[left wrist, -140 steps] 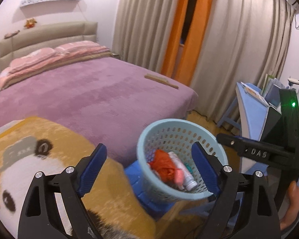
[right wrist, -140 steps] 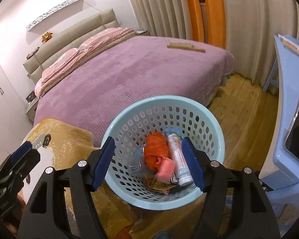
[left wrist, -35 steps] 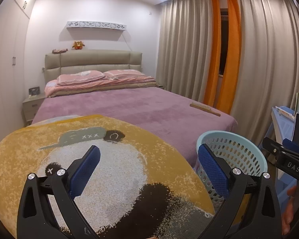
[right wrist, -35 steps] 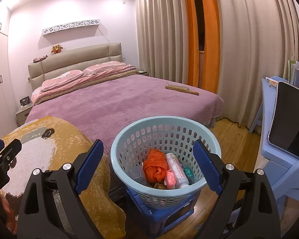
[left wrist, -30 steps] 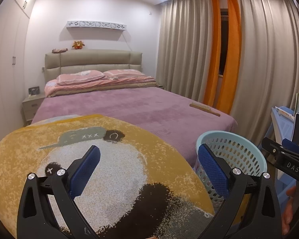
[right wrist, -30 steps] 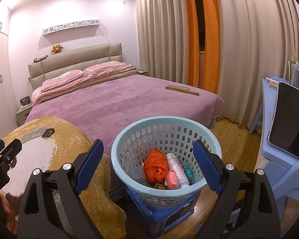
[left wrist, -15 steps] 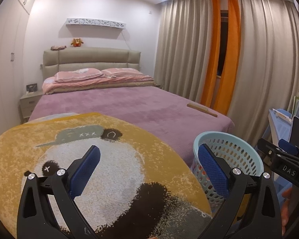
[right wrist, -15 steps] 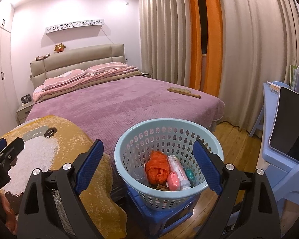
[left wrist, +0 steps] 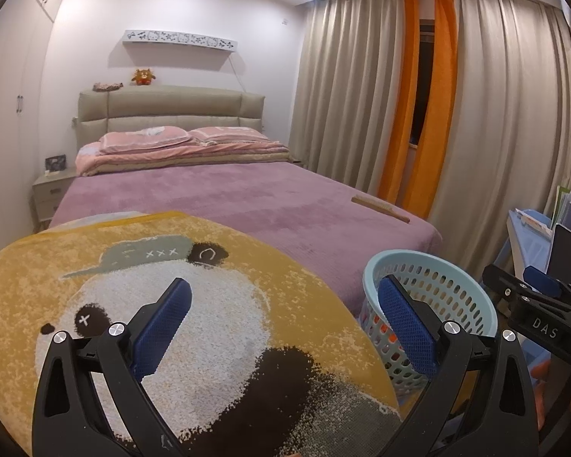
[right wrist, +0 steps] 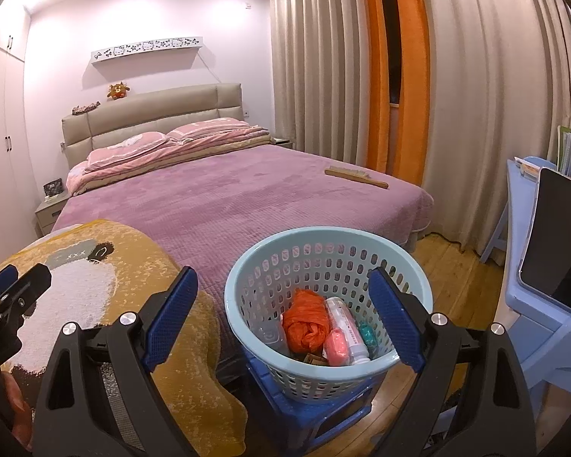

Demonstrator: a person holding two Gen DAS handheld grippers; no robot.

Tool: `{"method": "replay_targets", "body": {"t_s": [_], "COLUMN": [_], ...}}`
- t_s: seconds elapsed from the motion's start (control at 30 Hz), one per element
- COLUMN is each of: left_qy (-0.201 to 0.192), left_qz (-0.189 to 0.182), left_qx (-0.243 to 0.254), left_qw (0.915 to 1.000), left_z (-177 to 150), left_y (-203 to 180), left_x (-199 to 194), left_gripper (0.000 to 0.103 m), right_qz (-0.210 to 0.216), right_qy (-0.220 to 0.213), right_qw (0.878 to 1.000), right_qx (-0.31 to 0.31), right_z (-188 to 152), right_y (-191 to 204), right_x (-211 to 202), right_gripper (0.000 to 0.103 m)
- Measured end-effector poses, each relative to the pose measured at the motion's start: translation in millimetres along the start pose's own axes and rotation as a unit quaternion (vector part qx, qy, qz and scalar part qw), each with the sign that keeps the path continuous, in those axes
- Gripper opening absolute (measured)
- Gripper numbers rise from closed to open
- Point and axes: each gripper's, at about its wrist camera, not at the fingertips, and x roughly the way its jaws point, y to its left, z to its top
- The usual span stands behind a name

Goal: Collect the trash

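Note:
A light blue perforated basket (right wrist: 399, 251) stands on a blue stool (right wrist: 308, 419) beside the bed. It holds an orange crumpled bag (right wrist: 304, 323), a white bottle (right wrist: 348, 331), a pink item (right wrist: 337, 346) and other bits. The basket also shows in the left wrist view (left wrist: 456, 278), at the right. My right gripper (right wrist: 283, 316) is open and empty, held above and in front of the basket. My left gripper (left wrist: 283, 327) is open and empty over a yellow panda blanket (left wrist: 95, 266). No loose trash shows on the blanket.
A purple bed (right wrist: 228, 198) lies ahead with a wooden brush (right wrist: 356, 177) near its far right edge. A blue desk and chair (right wrist: 544, 304) with a dark tablet (right wrist: 552, 247) stand at the right. Wooden floor (right wrist: 456, 278) runs between bed and desk. Curtains hang behind.
Both grippers have pulled back and up from the basket over the last seconds. In the last second the views shift only slightly; both stay open and empty.

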Motion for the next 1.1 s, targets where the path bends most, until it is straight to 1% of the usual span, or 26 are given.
{"method": "replay_targets", "body": {"t_s": [0.2,0.97,1.1], "left_qy": [-0.001,-0.002,-0.004], "left_qz": [0.007,0.007,0.012], "left_qx": [-0.004,-0.002,-0.001], "left_qw": [1.0000,1.0000,0.9999], "left_z": [-0.4,0.1,-0.1], "left_y": [0.2,-2.5,-4.0], "left_x": [-0.1,-1.7,-1.4], "left_gripper": [0.096,0.095,0.095], "right_qz": [0.001,0.005,0.004], "right_qy": [0.001,0.007,0.006], "right_qw": [1.000,1.000,1.000], "right_qx": [0.000,-0.003,-0.004], "right_z": [-0.9,-0.5,-0.9], "right_y": [-0.2,-1.0,-0.4], "right_x": [-0.2,5.2,5.3], "right_gripper": [0.087,0.087,0.087]}}
